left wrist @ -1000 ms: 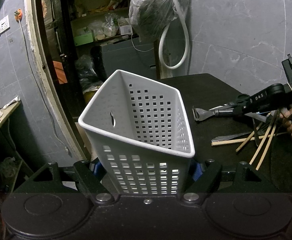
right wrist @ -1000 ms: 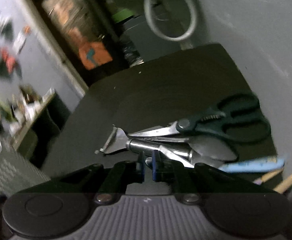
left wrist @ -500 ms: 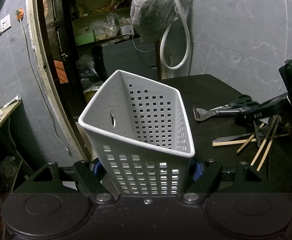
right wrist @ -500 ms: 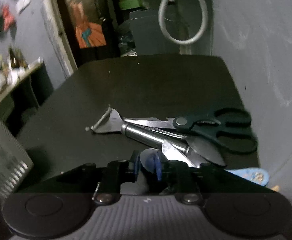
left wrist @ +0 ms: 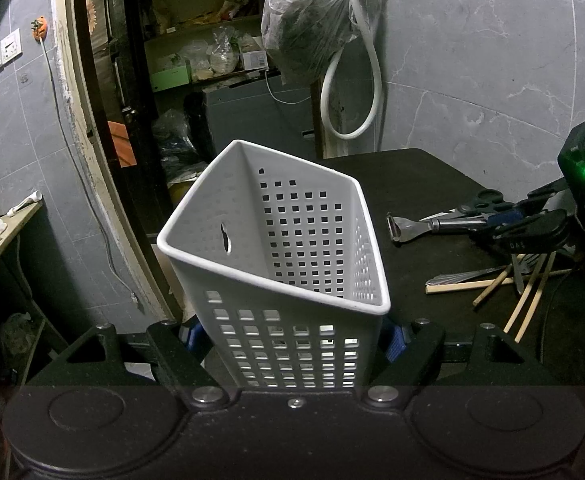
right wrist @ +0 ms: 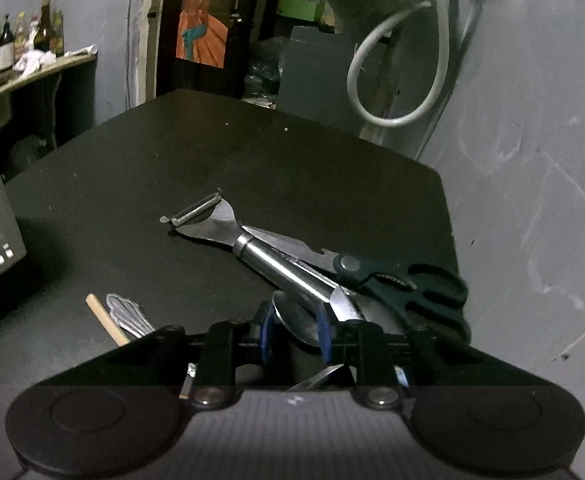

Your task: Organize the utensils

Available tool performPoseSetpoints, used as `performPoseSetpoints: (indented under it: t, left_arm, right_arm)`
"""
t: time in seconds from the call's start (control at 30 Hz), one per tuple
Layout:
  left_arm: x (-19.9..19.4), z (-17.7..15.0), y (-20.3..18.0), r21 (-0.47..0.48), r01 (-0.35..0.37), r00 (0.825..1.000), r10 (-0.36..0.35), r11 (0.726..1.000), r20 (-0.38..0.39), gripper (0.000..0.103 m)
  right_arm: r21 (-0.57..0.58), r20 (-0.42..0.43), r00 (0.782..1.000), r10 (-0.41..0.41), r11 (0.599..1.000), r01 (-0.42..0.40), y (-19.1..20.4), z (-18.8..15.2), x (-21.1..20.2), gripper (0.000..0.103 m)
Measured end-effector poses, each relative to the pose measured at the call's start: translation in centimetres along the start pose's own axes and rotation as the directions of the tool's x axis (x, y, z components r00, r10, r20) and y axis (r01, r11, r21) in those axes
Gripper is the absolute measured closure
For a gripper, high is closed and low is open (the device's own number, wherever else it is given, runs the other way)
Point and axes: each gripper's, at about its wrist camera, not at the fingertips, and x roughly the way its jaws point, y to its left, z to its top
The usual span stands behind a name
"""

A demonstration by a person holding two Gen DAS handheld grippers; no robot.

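Right gripper (right wrist: 294, 332) rolled level since earlier; jaws now opening over a spoon bowl.
Peeler (right wrist: 252, 250): on black table (right wrist: 212, 152), blade far-left, handle near-right. Left gripper (left wrist: 292, 336) clamps tilted white basket (left wrist: 276, 260).

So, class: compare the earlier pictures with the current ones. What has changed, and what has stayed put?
The right gripper rolled level and its jaws are opening, over a spoon bowl. The left gripper still clamps the white basket; peeler and scissors lie unmoved.
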Motion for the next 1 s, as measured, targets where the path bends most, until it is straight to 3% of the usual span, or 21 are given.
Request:
performPoseSetpoints:
  t: [0.23, 0.43, 0.6, 1.0]
  left_arm:
    - [0.0, 0.0, 0.1, 0.0, 0.0, 1.0, 0.0, 1.0, 0.0, 0.022]
    - [0.0, 0.0, 0.1, 0.0, 0.0, 1.0, 0.0, 1.0, 0.0, 0.022]
    - [0.0, 0.0, 0.0, -0.001, 0.0, 1.0, 0.0, 1.0, 0.0, 0.022]
    - [0.0, 0.2, -0.2, -0.002, -0.003, 1.0, 0.003, 1.0, -0.002, 0.022]
  right_arm:
    - [-0.112, 0.031, 0.997, -0.072, 0.991, 0.075, 1.0, -0.3, 0.0, 0.078]
    - [-0.168, 0.048, 0.994, -0.094, 0.981, 0.101, 1.4, -0.6, 0.2, 0.086]
    - [-0.182, 0.047, 0.995, -0.088, 0.979, 0.095, 1.4, -0.5, 0.4, 0.095]
    - [-0.195, 0.019, 0.993, -0.116, 0.974, 0.117, 2.0, -0.8, 1.0, 0.095]
